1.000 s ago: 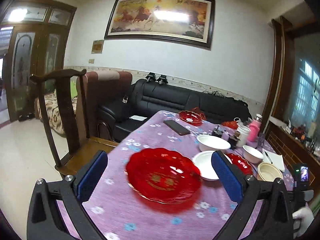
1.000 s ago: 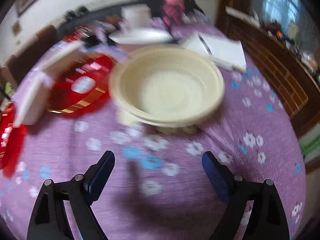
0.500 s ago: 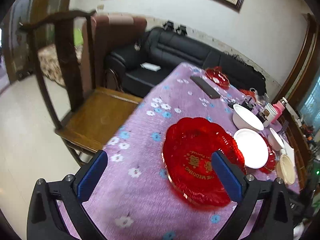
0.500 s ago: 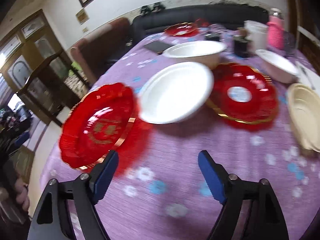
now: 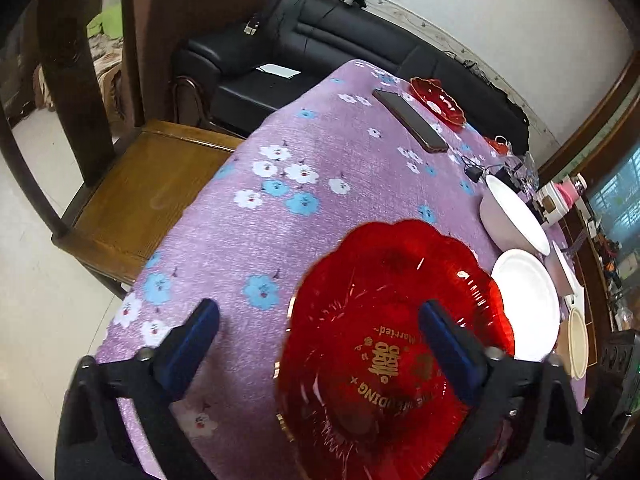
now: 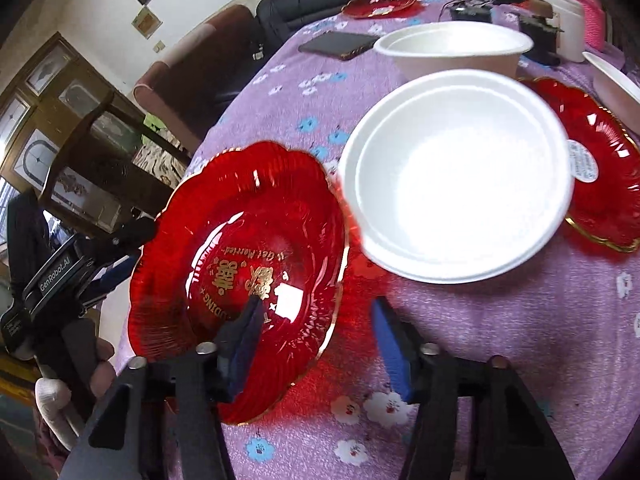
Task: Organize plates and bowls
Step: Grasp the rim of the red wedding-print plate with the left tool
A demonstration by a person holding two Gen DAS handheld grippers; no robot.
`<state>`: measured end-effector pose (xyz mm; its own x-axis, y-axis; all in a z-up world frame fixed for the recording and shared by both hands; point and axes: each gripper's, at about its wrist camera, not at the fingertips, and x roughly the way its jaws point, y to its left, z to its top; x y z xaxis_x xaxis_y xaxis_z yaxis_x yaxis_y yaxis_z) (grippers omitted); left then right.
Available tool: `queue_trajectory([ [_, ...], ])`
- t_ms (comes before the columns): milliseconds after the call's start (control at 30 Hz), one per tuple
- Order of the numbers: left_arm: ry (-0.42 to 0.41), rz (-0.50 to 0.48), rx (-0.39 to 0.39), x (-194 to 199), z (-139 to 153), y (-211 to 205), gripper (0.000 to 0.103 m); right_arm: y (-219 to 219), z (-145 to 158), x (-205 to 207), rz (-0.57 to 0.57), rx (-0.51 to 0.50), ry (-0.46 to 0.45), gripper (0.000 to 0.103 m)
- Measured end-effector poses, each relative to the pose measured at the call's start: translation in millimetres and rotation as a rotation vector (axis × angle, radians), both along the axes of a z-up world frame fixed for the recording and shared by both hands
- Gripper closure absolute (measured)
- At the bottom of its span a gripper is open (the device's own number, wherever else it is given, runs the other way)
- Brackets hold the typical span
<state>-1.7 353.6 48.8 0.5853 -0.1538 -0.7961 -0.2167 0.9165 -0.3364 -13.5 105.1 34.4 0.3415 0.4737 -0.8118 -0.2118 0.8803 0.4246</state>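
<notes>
A large red plate with gold lettering lies on the purple flowered tablecloth near the table's edge. My left gripper straddles its left rim, one finger over the cloth and one over the plate; its jaws are closing and no pad touches the plate. In the right wrist view the same red plate has its right rim between the fingers of my right gripper, whose jaws are also closing without pressing on it. The left gripper, held by a hand, shows at the plate's far side.
A white plate overlaps the red plate's upper right edge. Behind it stand a white bowl, a second red plate, a phone and a small red dish. A wooden chair stands by the table's left edge.
Both grippers tipped downward and closed in on the large red plate. The right one swung left from the cream bowl past the white plate, and its jaws narrowed markedly; the left jaws narrowed slightly.
</notes>
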Motion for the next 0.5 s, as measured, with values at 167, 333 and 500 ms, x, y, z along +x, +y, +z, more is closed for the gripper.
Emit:
queue_trajectory([
  [167, 0.057, -0.016, 0.002, 4.8, -10.8, -7.0, 0.063, 4.2, -4.0, 2.7, -0.003, 0.008, 0.024, 0.082],
  [333, 0.036, -0.013, 0.046, -6.5, -1.2, -8.2, 0.070, 2.6, 4.4, -6.0, 0.015, -0.011, -0.031, 0.084],
  [500, -0.027, -0.001, 0.061, -29.1, 25.8, -6.5, 0.070, 6.7, 20.0, -19.2, 0.055, -0.024, -0.091, 0.084],
])
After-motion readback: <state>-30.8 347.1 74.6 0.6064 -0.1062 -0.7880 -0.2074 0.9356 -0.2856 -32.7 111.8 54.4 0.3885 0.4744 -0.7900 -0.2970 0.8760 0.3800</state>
